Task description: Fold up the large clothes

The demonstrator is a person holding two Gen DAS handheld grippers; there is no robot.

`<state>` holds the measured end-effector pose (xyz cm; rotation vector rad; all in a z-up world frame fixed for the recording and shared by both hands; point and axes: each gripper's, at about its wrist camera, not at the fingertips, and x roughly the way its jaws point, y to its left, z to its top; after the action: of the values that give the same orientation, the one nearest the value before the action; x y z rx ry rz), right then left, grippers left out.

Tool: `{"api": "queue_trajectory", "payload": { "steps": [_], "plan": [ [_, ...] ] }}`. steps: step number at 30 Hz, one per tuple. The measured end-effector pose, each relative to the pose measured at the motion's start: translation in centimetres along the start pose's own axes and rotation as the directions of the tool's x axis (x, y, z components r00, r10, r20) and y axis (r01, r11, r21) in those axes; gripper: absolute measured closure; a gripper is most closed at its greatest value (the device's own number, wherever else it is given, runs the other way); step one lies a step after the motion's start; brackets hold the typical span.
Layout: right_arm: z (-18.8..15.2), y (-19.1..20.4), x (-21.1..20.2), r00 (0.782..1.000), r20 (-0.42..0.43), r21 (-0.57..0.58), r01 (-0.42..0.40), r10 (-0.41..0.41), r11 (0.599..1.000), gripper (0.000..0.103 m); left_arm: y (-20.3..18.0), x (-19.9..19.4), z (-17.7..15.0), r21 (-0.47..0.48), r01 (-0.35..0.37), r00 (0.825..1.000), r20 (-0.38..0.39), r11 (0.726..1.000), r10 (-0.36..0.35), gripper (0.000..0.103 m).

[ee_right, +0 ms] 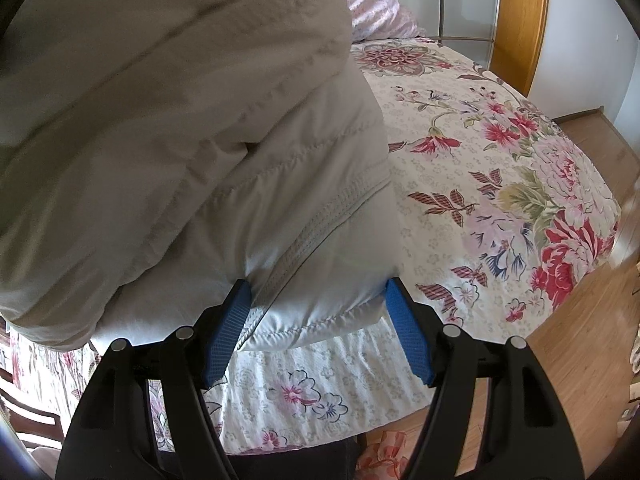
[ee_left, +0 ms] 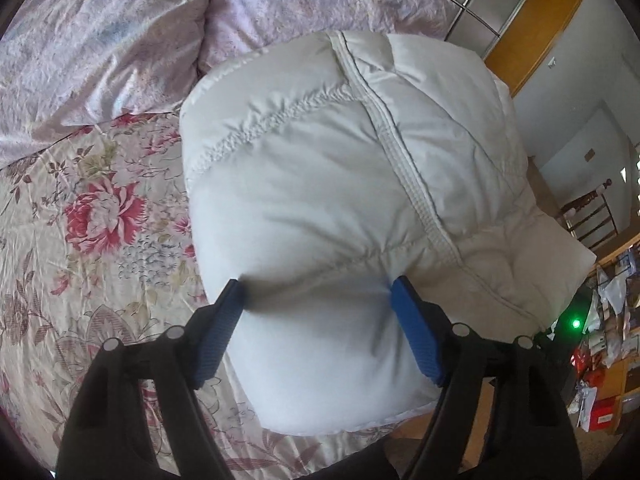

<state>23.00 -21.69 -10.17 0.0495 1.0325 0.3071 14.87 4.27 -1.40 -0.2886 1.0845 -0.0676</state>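
A puffy white down jacket (ee_left: 340, 184) lies folded into a thick bundle on a floral bedsheet (ee_left: 88, 240). My left gripper (ee_left: 316, 292) has its blue fingers (ee_left: 416, 340) spread wide on either side of the near end of the bundle, pressing into it. In the right wrist view the jacket (ee_right: 180, 140) fills the left and upper part. My right gripper (ee_right: 318, 290) is spread around a lower corner of the jacket, the fingers (ee_right: 228, 332) touching the fabric on both sides.
A crumpled pink quilt (ee_left: 160, 28) lies at the head of the bed. A wooden door frame (ee_right: 520, 20) and wood floor (ee_right: 576, 360) lie to the right. Cluttered shelves (ee_left: 608, 340) and a chair (ee_left: 592, 216) stand at the far right.
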Motion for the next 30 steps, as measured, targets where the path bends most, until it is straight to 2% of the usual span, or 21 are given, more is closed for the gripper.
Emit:
{"api": "queue_trajectory", "payload": {
  "steps": [6,11,16,19,21,25,27,30],
  "plan": [
    [0.0,-0.4,-0.6,1.000,0.003,-0.007,0.009,-0.009,1.000,0.033,-0.9,1.0,0.3,0.017,-0.004,1.000,-0.015,1.000,0.004,0.027],
    [-0.1,-2.2,-1.9,0.999,0.018,0.013,0.039,-0.039,0.999,0.033,-1.9,1.9,0.4,0.036,-0.008,1.000,-0.025,0.999,0.009,0.027],
    [1.1,-5.9,-3.7,0.991,0.054,0.090,0.114,-0.119,0.989,0.033,-2.2,2.4,0.4,0.047,-0.012,0.999,-0.032,0.999,0.014,0.027],
    [2.7,-8.5,-5.5,0.979,0.101,0.156,0.159,-0.176,0.975,0.034,-2.3,2.7,0.4,0.061,-0.017,0.999,-0.035,0.998,0.019,0.027],
    [4.3,-9.8,-7.3,0.971,0.147,0.194,0.157,-0.187,0.968,0.037,-2.3,2.9,0.4,0.066,-0.018,0.999,-0.037,0.998,0.020,0.027],
    [7.1,-9.3,-10.5,0.959,0.251,0.174,0.087,-0.129,0.981,0.040,-2.3,3.2,0.4,0.070,-0.019,0.999,-0.039,0.997,0.022,0.027],
    [8.4,-7.5,-11.4,0.957,0.285,0.104,0.021,-0.050,0.994,0.045,-2.4,3.4,0.4,0.073,-0.020,0.999,-0.040,0.997,0.023,0.027],
    [9.1,-4.4,-11.6,0.958,0.280,0.001,-0.062,0.059,0.998,0.055,-2.3,3.6,0.4,0.074,-0.020,0.999,-0.040,0.997,0.023,0.027]
  ]
}}
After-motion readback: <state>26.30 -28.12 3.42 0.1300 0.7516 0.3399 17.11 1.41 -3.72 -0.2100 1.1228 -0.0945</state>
